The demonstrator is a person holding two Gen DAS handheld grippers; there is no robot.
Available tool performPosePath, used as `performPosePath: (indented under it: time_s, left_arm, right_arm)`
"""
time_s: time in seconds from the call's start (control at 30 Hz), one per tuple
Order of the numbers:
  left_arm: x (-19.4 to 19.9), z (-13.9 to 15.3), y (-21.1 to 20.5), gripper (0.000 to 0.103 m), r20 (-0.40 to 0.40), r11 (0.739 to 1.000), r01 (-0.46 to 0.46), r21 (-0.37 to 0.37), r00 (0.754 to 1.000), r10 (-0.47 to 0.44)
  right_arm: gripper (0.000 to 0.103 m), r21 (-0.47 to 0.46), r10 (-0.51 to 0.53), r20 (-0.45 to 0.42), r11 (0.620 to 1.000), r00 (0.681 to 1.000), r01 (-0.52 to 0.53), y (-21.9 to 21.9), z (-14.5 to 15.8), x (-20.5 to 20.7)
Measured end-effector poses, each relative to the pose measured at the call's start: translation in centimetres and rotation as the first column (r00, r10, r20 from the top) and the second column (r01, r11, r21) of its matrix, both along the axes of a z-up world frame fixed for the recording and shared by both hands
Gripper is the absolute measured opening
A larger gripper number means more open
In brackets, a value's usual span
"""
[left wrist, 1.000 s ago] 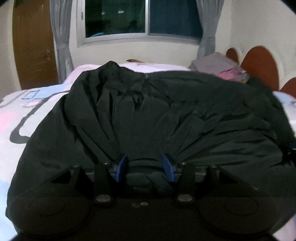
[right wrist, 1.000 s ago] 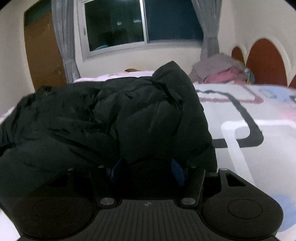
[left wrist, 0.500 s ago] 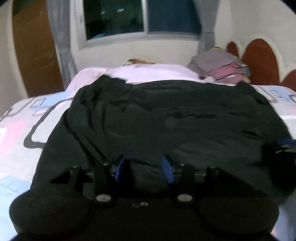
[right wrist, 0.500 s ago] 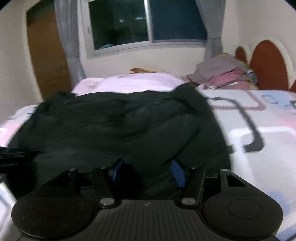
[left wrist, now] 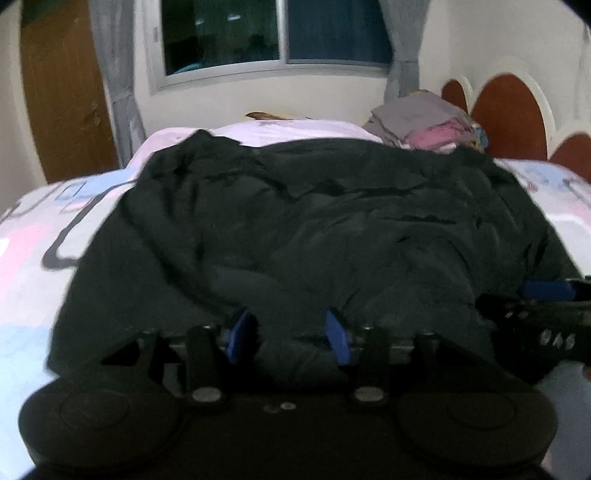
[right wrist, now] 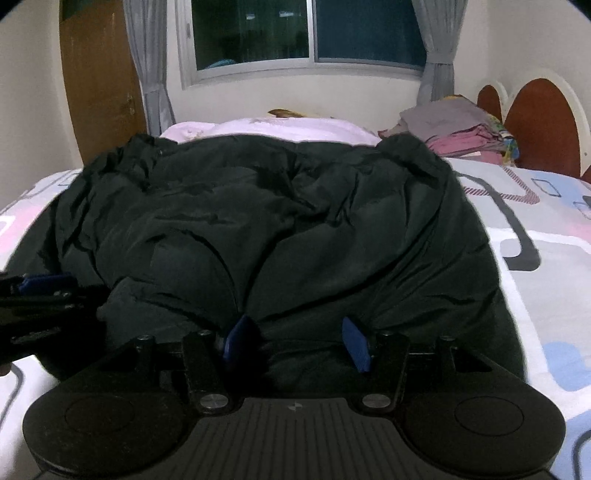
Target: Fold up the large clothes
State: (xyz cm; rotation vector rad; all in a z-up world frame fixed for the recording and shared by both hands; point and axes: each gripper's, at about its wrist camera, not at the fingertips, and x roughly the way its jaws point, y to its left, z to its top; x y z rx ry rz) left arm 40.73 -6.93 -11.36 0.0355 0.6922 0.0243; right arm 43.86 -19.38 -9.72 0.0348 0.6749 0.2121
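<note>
A large black puffy jacket lies spread across the bed, its near hem toward me. My left gripper has that hem bunched between its blue pads; its jaws are opening, and the fabric still fills the gap and touches both pads. My right gripper is shut on the hem further right, where creases in the jacket run into its pads. Each gripper also shows in the other's view: the right gripper at the right edge, the left gripper at the left edge.
The bed has a pink, blue and grey patterned cover. A pile of folded clothes sits at the far right by a red-brown headboard. A wooden door and a curtained window lie beyond.
The jacket, heaped up a second ago, has settled flatter on the bed. Both grippers drew back toward me and rose slightly with the hem. The left pads stand a little wider apart.
</note>
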Motion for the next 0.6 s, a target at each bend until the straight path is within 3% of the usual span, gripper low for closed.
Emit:
performPosePath:
  time_s: [0.07, 0.1, 0.17, 0.2, 0.23, 0.27, 0.3, 0.37, 0.47, 0.57, 0.6]
  left_arm:
    - [-2.7, 0.8, 2.3, 0.07, 0.049, 0.996, -0.041, -0.073, 0.998, 0.045]
    - [-4.3, 0.9, 3.9, 0.088, 0.071, 0.988, -0.096, -0.121, 0.992, 0.105]
    - [-7.1, 0.3, 7.4, 0.078, 0.09, 0.94, -0.204, -0.273, 0.967, 0.237]
    - [-7.6, -0.3, 8.8, 0.073, 0.064, 0.908, -0.249, -0.338, 0.956, 0.286]
    - [-7.7, -1.3, 10.3, 0.071, 0.026, 0.862, -0.274, -0.427, 0.949, 0.315]
    - [-7.5, -2.3, 11.5, 0.064, -0.018, 0.809, -0.301, -0.505, 0.941, 0.339]
    - [-7.3, -3.0, 12.3, 0.058, -0.052, 0.766, -0.331, -0.551, 0.93, 0.364]
    - [-7.3, -4.0, 13.2, 0.058, -0.089, 0.689, -0.345, -0.637, 0.921, 0.379]
    - [-6.7, -5.0, 13.7, 0.057, -0.088, 0.666, -0.353, -0.657, 0.914, 0.397]
    - [-5.5, -6.2, 15.0, 0.058, -0.091, 0.572, -0.367, -0.734, 0.887, 0.452]
    - [-5.1, -6.4, 15.2, 0.06, -0.088, 0.555, -0.367, -0.746, 0.882, 0.464]
  right_arm:
    - [0.057, 0.014, 0.021, 0.041, 1.0, 0.999, -0.022, 0.2, 1.0, -1.3]
    - [0.057, 0.028, 0.034, 0.054, 0.999, 0.998, -0.035, 0.3, 1.4, -1.6]
    - [0.051, 0.066, 0.053, 0.077, 0.996, 0.996, -0.058, 0.7, 2.0, -1.6]
    - [0.036, 0.082, 0.065, 0.08, 0.994, 0.995, -0.072, 0.9, 2.1, -1.4]
    - [0.009, 0.096, 0.07, 0.071, 0.992, 0.995, -0.077, 1.2, 2.2, -0.9]
    - [0.003, 0.111, 0.063, 0.08, 0.991, 0.995, -0.071, 1.5, 2.2, -0.7]
    - [0.003, 0.123, 0.056, 0.093, 0.99, 0.994, -0.068, 1.6, 2.3, -0.4]
    - [0.003, 0.132, 0.063, 0.086, 0.988, 0.994, -0.075, 2.1, 2.4, 0.3]
    - [0.003, 0.128, 0.065, 0.082, 0.989, 0.995, -0.075, 2.8, 2.3, 1.1]
    - [0.003, 0.131, 0.056, 0.078, 0.989, 0.995, -0.066, 3.1, 2.0, 1.9]
    - [0.003, 0.137, 0.052, 0.075, 0.989, 0.996, -0.062, 3.2, 1.8, 2.2]
